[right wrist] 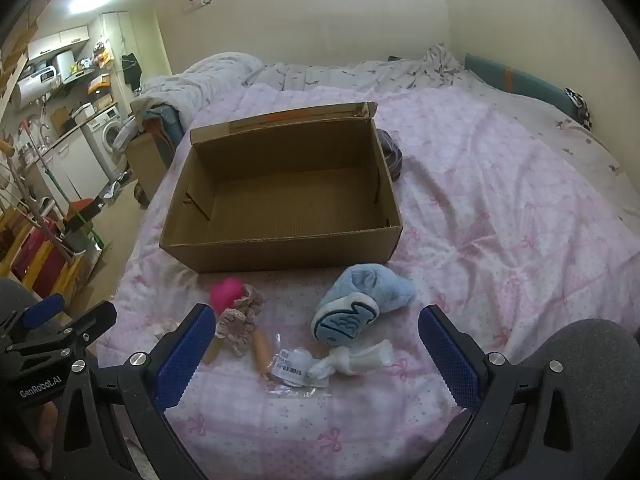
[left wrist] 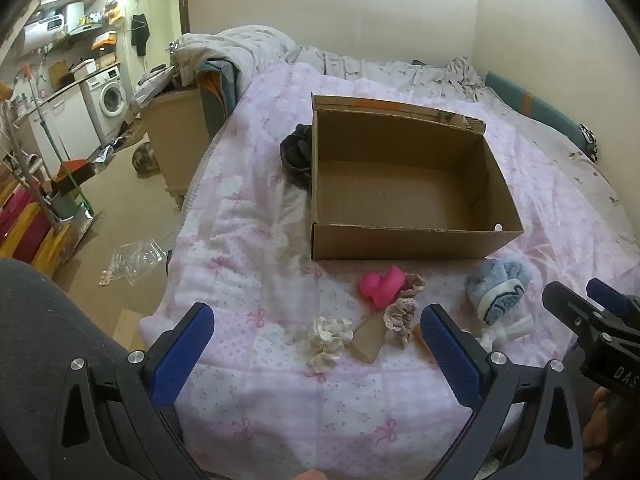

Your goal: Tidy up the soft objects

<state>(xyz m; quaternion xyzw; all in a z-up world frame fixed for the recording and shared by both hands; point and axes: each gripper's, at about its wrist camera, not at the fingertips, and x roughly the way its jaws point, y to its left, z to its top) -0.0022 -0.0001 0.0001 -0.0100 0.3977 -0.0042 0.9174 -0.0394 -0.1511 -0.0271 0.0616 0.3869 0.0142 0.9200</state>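
Observation:
An open, empty cardboard box point(left wrist: 404, 184) point(right wrist: 280, 196) sits on the pink bedspread. In front of it lie a pink soft toy point(left wrist: 380, 284) point(right wrist: 227, 293), beige scrunchies point(left wrist: 400, 316) point(right wrist: 240, 322), a cream scrunchie point(left wrist: 329, 340), a fluffy blue slipper point(left wrist: 498, 290) point(right wrist: 360, 304) and a white bundle point(right wrist: 354, 358). My left gripper point(left wrist: 318, 344) is open above the cream scrunchie. My right gripper point(right wrist: 318, 348) is open above the white bundle and a plastic bag with a barcode label point(right wrist: 292, 368). Each gripper shows in the other's view point(left wrist: 592, 304) point(right wrist: 60, 316).
A dark garment point(left wrist: 298, 156) point(right wrist: 390, 154) lies beside the box at its far end. Crumpled bedding point(left wrist: 240, 48) is piled at the head of the bed. The bed's left edge drops to a floor with a wooden cabinet point(left wrist: 176, 136) and clutter.

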